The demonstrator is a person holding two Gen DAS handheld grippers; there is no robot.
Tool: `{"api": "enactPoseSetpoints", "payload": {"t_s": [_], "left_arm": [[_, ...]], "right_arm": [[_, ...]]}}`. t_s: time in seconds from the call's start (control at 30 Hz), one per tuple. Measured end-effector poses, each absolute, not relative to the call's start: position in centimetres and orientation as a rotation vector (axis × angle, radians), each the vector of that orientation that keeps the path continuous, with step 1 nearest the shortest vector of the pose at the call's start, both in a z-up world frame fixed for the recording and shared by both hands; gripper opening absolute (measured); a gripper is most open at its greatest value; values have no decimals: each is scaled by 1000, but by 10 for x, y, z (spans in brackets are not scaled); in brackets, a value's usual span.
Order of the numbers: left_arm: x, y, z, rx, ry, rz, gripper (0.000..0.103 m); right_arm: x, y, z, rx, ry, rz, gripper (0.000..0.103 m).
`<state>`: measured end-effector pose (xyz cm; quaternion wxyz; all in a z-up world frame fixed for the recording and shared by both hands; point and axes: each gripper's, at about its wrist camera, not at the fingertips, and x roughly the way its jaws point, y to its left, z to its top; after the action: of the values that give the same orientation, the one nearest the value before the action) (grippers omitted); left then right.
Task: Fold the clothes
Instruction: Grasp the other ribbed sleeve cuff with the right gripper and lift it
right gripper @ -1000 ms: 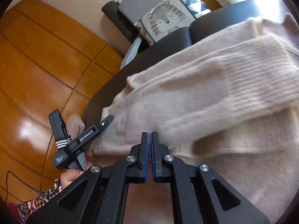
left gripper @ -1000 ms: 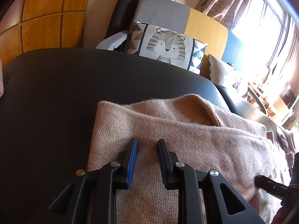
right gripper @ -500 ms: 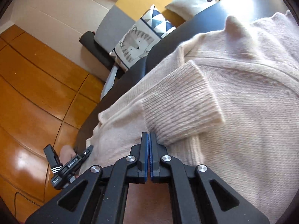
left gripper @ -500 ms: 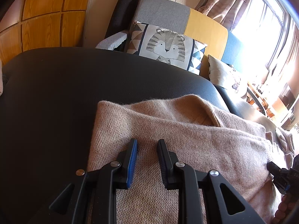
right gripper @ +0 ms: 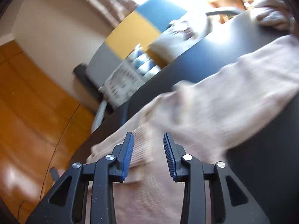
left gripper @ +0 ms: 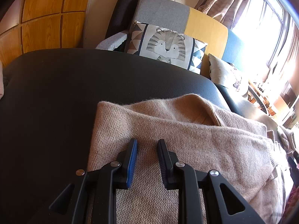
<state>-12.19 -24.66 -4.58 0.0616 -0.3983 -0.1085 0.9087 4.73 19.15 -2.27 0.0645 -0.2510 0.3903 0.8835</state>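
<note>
A beige knit sweater (left gripper: 186, 140) lies partly folded on a black padded surface (left gripper: 56, 97). My left gripper (left gripper: 146, 143) hovers open just over the sweater's near left part, nothing between its fingers. In the right wrist view, which is motion-blurred, the same sweater (right gripper: 214, 108) stretches across the black surface (right gripper: 265, 168), with a ribbed sleeve cuff lying under my right gripper (right gripper: 148, 138). That gripper stands open, its blue pads apart above the cuff.
A sofa with grey, yellow and blue back panels (left gripper: 186, 20) stands behind the surface, holding a tiger cushion (left gripper: 166, 46) and a pale cushion (left gripper: 226, 74). Wooden wall panels (left gripper: 43, 24) are at the left. More clothing (right gripper: 272, 13) lies at the far right.
My right gripper has opened, letting go of the sleeve it carried across the sweater, and swung quickly rightward. The left gripper has stayed put and open.
</note>
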Motion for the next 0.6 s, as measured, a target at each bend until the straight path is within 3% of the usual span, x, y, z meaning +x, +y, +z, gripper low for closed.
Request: {"api": "enactPoseSetpoints", "payload": {"t_s": [0.47, 0.6], "left_arm": [[-122, -243, -44, -1216, -281, 2766, 22], [-121, -242, -44, -1218, -269, 2770, 22]], "right_arm": [[165, 402, -35, -540, 1129, 2122, 36], [173, 433, -43, -520, 1180, 2031, 44]]}}
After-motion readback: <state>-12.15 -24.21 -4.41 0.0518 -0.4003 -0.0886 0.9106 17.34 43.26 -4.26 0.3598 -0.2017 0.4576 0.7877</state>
